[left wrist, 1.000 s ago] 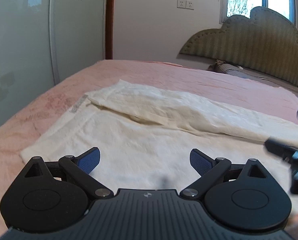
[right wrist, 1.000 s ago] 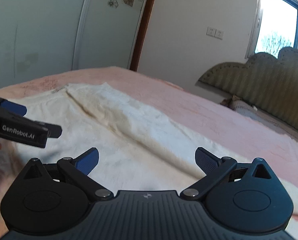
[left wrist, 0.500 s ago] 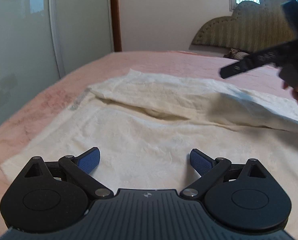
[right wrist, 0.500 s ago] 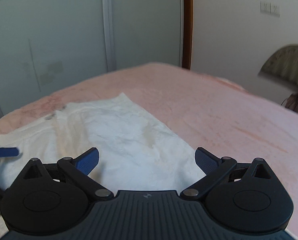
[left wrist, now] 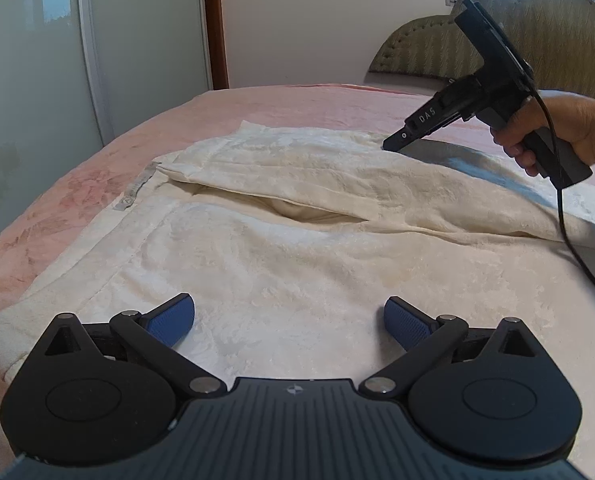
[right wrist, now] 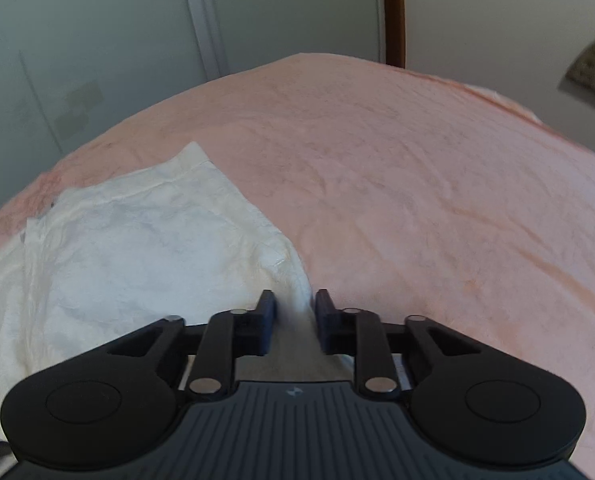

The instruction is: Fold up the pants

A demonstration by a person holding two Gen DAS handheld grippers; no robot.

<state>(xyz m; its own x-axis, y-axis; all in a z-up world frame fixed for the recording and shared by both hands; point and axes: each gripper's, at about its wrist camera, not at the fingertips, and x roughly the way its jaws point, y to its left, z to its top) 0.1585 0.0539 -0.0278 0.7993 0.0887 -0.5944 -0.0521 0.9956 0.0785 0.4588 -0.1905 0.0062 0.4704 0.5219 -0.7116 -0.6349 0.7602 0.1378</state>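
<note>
Nearest the viewer, the left hand-held gripper point(left wrist: 289, 320) hovers low over cream pants point(left wrist: 297, 248), its blue pads spread wide apart with only fabric beneath them. The pants lie flat across a pink bed point(left wrist: 297, 108), one leg folded over the other. Farther off, a person's hand point(left wrist: 557, 132) holds the right hand-held gripper point(right wrist: 293, 312) at the pants' far edge; its jaws have just been closing and now pinch the cloth's edge. Beyond stands a padded headboard point(left wrist: 537, 40).
</note>
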